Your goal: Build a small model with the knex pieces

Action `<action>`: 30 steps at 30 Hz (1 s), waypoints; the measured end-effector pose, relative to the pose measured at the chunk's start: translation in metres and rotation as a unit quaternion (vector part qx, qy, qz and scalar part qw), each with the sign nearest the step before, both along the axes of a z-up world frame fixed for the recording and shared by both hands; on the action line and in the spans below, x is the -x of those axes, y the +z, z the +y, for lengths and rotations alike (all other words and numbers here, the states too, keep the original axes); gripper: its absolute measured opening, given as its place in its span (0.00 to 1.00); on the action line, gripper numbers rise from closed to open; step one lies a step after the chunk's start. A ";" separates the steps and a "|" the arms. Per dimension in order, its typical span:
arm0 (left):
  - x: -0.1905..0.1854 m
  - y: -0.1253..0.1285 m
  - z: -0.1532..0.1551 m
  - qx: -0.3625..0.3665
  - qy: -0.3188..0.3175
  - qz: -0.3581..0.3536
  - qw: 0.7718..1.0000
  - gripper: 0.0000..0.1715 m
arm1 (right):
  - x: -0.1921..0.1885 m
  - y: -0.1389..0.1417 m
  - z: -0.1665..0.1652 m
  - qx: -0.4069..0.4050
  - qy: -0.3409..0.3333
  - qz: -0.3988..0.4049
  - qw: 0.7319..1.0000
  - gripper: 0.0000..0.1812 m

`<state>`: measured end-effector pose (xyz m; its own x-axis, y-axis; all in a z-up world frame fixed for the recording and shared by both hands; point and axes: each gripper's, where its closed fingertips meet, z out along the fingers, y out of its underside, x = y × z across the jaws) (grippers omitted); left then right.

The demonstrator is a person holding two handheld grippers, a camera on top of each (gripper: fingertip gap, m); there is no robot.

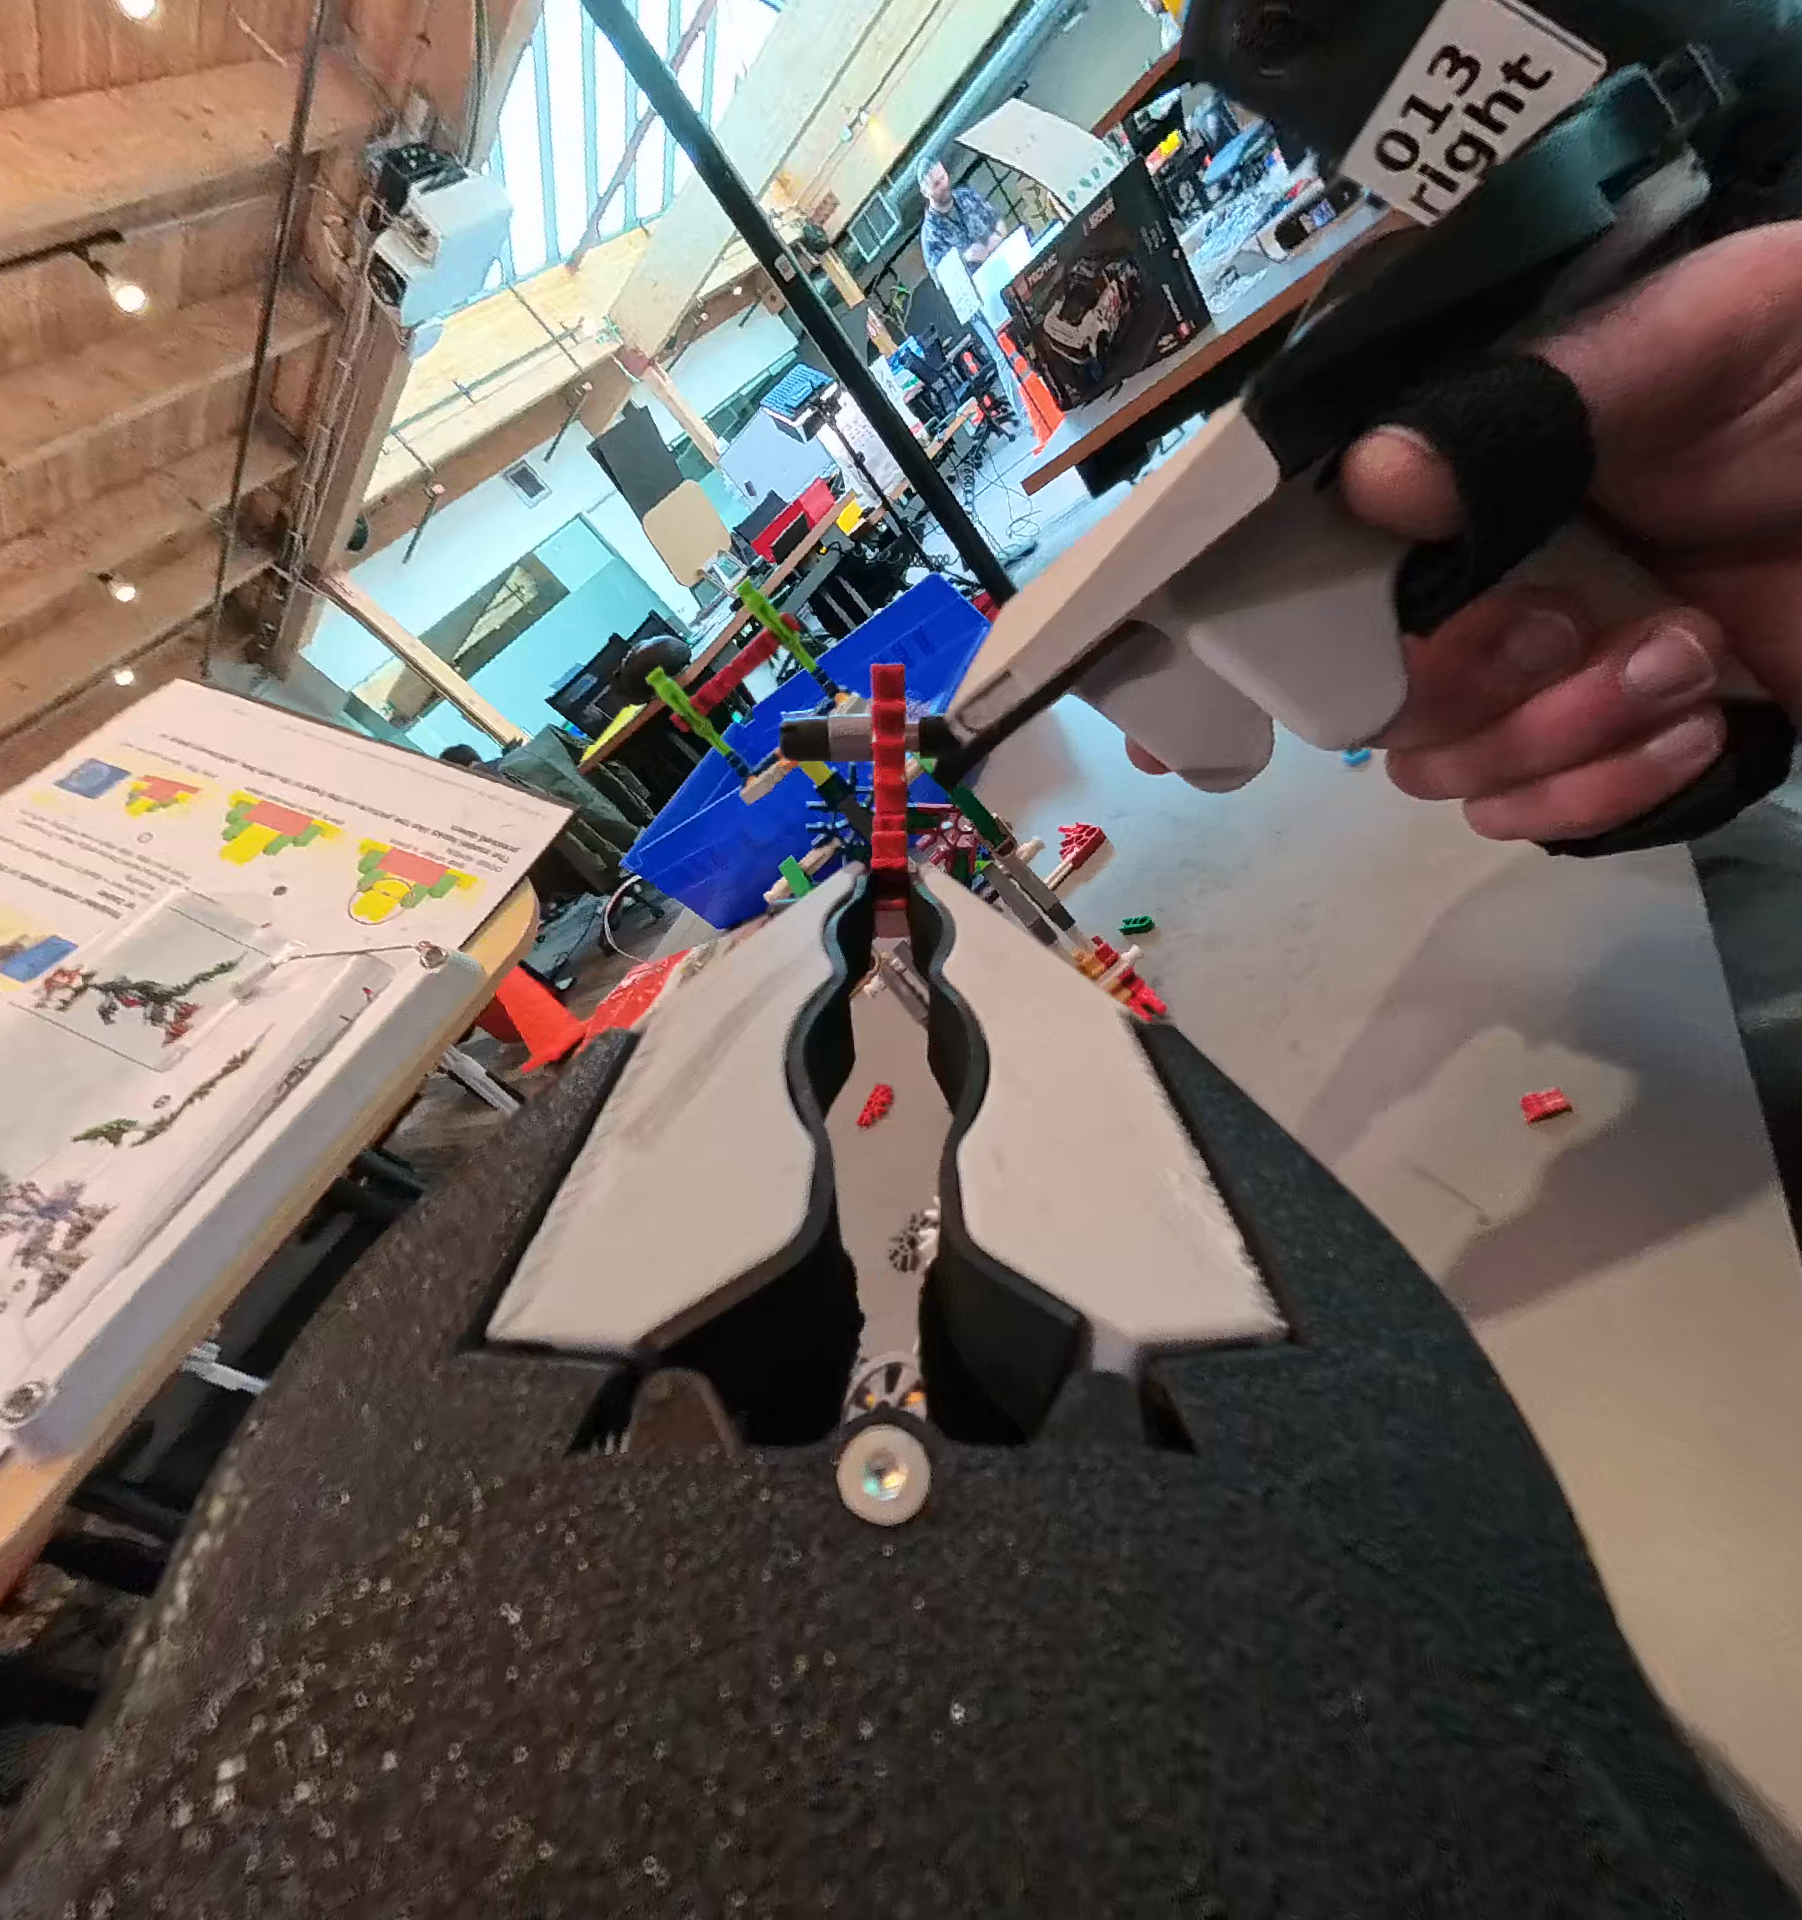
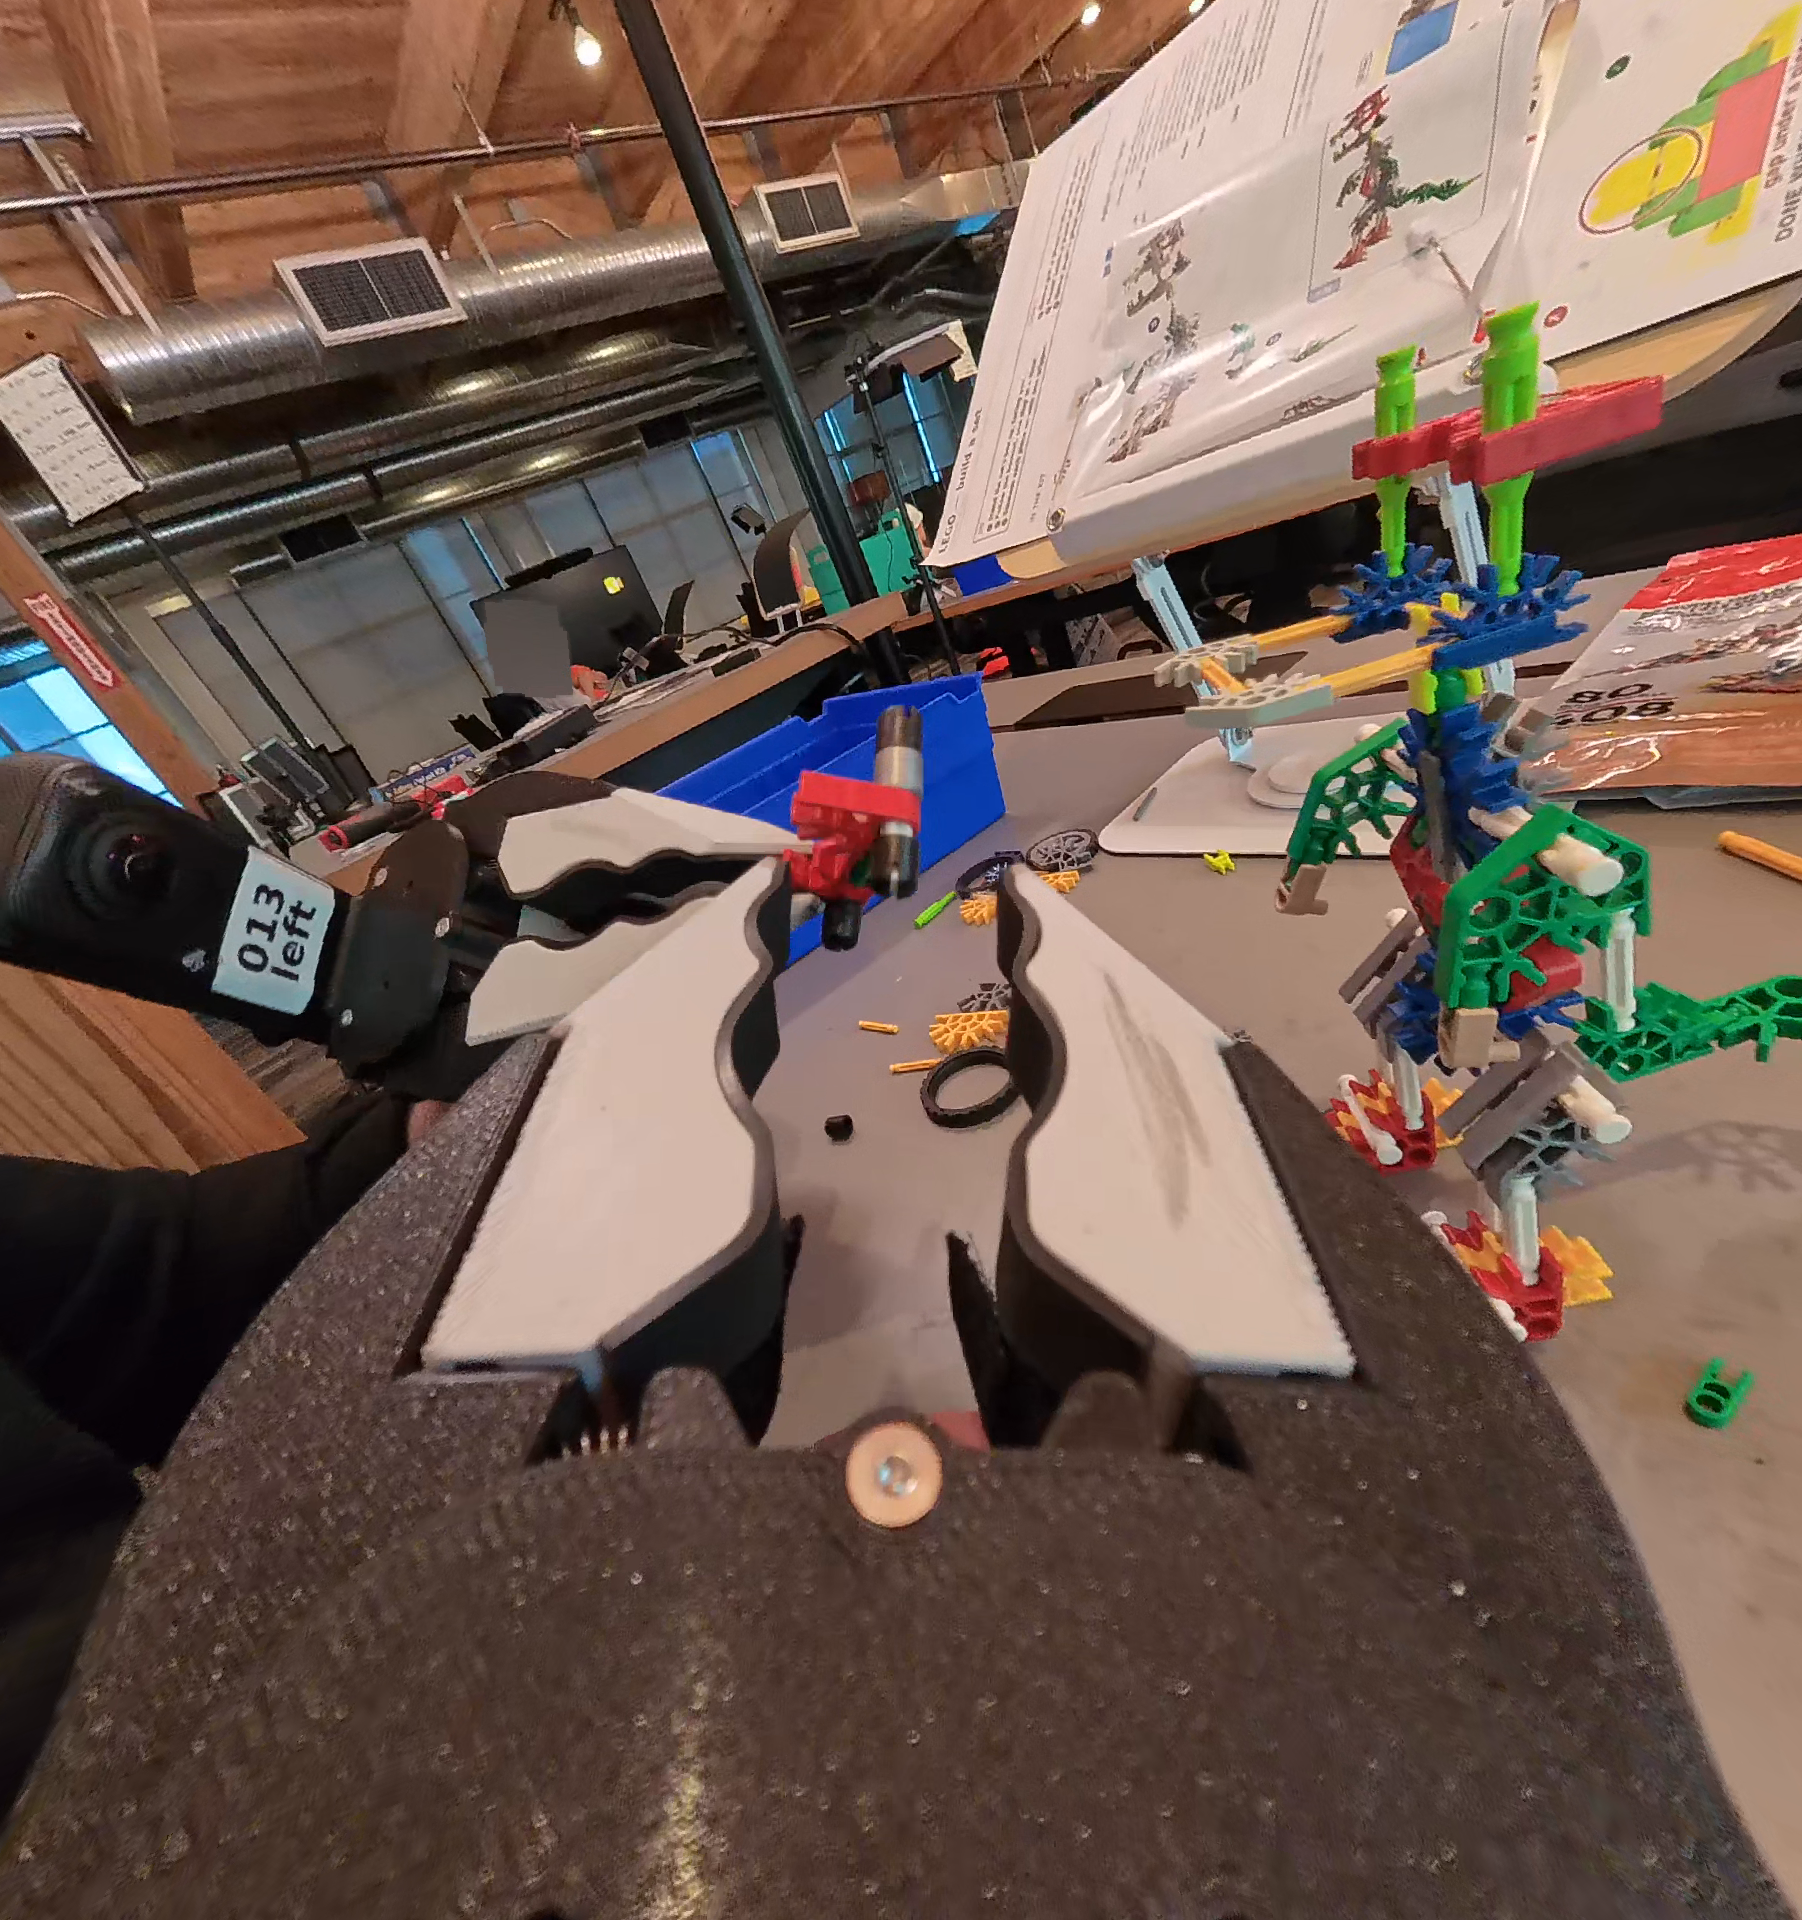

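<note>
Item: your left gripper (image 1: 889, 883), fingers closed on a small red connector piece (image 1: 888, 769) with a grey-and-black rod (image 1: 843, 736) clipped across it, rod axis crosswise to those fingers, held above the desk (image 2: 1655, 1403). Your right gripper (image 2: 892, 883) had its fingers spread wide and empty, its left fingertip touching or just beside the red piece, the nearer of the two to the colourful rod-and-connector model (image 2: 1448, 831) standing to its right. Also listed: blue bin (image 2: 938, 748) behind; black ring (image 2: 968, 1087) and loose yellow parts (image 2: 970, 1029) below.
</note>
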<state>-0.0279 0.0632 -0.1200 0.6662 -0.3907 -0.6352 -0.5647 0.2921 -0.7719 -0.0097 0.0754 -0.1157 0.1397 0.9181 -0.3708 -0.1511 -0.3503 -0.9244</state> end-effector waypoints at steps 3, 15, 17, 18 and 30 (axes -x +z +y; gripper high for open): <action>-0.003 0.000 -0.003 -0.021 -0.008 0.029 0.999 0.02 | 0.000 0.001 -0.002 0.001 0.010 0.004 1.000 0.16; -0.004 -0.002 -0.004 -0.037 -0.021 0.041 0.998 0.02 | 0.003 0.003 -0.009 -0.030 0.021 -0.002 0.999 0.04; -0.003 -0.003 -0.003 -0.036 -0.020 0.040 0.998 0.03 | 0.004 0.003 -0.008 -0.036 0.016 -0.004 0.999 0.04; -0.002 -0.003 -0.003 -0.036 -0.020 0.040 0.998 0.03 | 0.004 0.004 -0.008 -0.036 0.015 -0.003 0.999 0.04; 0.008 0.000 0.002 -0.025 -0.012 0.019 0.999 0.13 | 0.004 -0.004 0.005 -0.153 -0.051 -0.083 0.983 0.04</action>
<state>-0.0355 0.0651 -0.1202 0.6322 -0.3730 -0.6791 -0.5856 0.3439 -0.7340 -0.0137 0.0802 -0.1202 0.2729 0.9610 -0.0443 -0.0094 -0.0434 -0.9990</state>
